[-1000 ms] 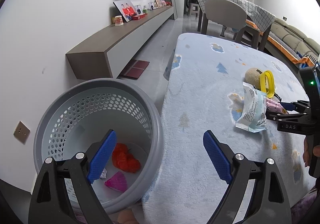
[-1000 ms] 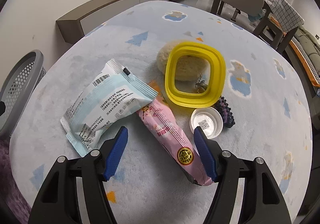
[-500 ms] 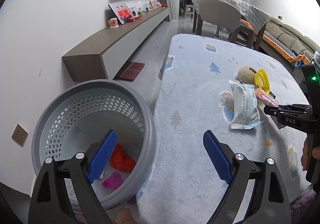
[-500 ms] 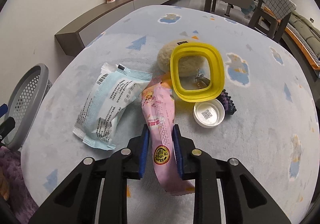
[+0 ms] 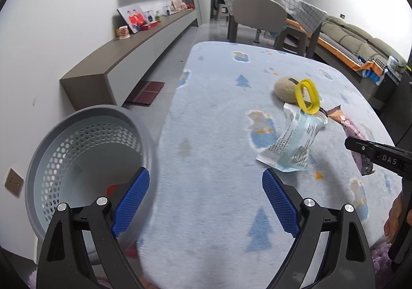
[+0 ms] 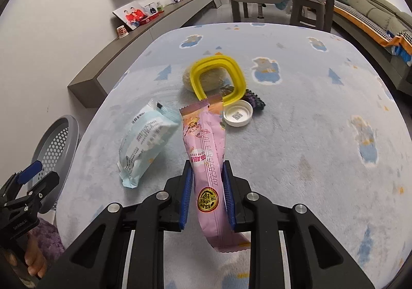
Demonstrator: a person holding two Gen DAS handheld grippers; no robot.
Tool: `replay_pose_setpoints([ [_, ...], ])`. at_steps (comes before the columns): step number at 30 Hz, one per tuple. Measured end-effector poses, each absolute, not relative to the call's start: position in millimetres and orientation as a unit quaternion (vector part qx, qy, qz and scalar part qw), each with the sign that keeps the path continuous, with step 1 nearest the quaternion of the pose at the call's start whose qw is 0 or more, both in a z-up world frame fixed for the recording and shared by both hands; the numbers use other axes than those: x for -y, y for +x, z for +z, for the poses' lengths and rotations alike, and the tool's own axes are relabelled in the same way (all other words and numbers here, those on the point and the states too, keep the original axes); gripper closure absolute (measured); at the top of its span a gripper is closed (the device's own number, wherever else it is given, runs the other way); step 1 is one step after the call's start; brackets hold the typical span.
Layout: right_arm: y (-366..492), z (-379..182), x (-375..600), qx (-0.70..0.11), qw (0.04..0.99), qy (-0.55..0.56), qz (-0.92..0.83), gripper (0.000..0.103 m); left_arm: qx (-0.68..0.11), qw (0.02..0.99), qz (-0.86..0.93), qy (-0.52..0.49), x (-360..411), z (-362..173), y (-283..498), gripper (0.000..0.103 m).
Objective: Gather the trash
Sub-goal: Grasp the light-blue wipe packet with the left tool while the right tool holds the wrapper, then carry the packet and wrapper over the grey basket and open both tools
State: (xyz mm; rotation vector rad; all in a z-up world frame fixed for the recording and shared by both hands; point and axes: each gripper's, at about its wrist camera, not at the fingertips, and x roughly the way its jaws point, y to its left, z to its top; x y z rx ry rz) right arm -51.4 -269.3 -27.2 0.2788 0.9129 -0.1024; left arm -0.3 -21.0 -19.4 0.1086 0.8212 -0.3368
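Note:
My right gripper point(image 6: 207, 186) is shut on a long pink snack wrapper point(image 6: 204, 150) and holds it lifted off the blue table cover; the wrapper also shows in the left wrist view point(image 5: 352, 132). A pale blue packet point(image 6: 144, 142) lies just left of it, seen too in the left wrist view point(image 5: 293, 144). My left gripper point(image 5: 206, 198) is open and empty, over the table's left edge beside the grey perforated basket point(image 5: 38, 165), which holds red trash point(image 5: 112, 188).
A yellow square ring point(image 6: 219, 77), a beige sponge-like ball point(image 6: 188, 77), a white cap point(image 6: 238, 115) and a dark purple bumpy piece point(image 6: 255, 102) lie on the table beyond the wrapper. A low shelf point(image 5: 128, 67) runs along the left wall.
My right gripper closed on the pink wrapper and lifted it off the table. My left gripper shifted right, from over the basket toward the table edge.

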Motion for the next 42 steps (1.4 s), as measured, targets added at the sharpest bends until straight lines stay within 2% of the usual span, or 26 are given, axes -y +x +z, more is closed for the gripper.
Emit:
replay_pose_setpoints([
  [17, -98.3, -1.8, 312.8, -0.394, 0.891, 0.217, -0.065, 0.080, -0.401, 0.879, -0.229, 0.119, 129.0, -31.0, 10.7, 0.013],
  [28, -101.6, 1.4, 319.0, -0.393, 0.889, 0.229, -0.055, 0.080, -0.437, 0.854, -0.242, 0.148, 175.5, -66.0, 37.8, 0.013],
  [30, -101.4, 2.0, 319.0, -0.393, 0.889, 0.229, -0.053, 0.080, -0.439, 0.852, -0.243, 0.147, 177.4, -68.9, 40.5, 0.016],
  [33, -101.3, 2.0, 318.8, -0.393, 0.889, 0.230, -0.050, 0.080, -0.445, 0.849, -0.248, 0.143, 178.7, -72.0, 42.8, 0.029],
  [35, -101.3, 1.3, 317.1, -0.395, 0.888, 0.230, -0.048, 0.080, -0.448, 0.847, -0.250, 0.140, 177.7, -72.2, 42.6, 0.050],
  [42, -96.9, -0.4, 311.5, -0.399, 0.888, 0.224, -0.043, 0.080, -0.437, 0.854, -0.251, 0.125, 164.1, -59.6, 28.5, 0.052],
])
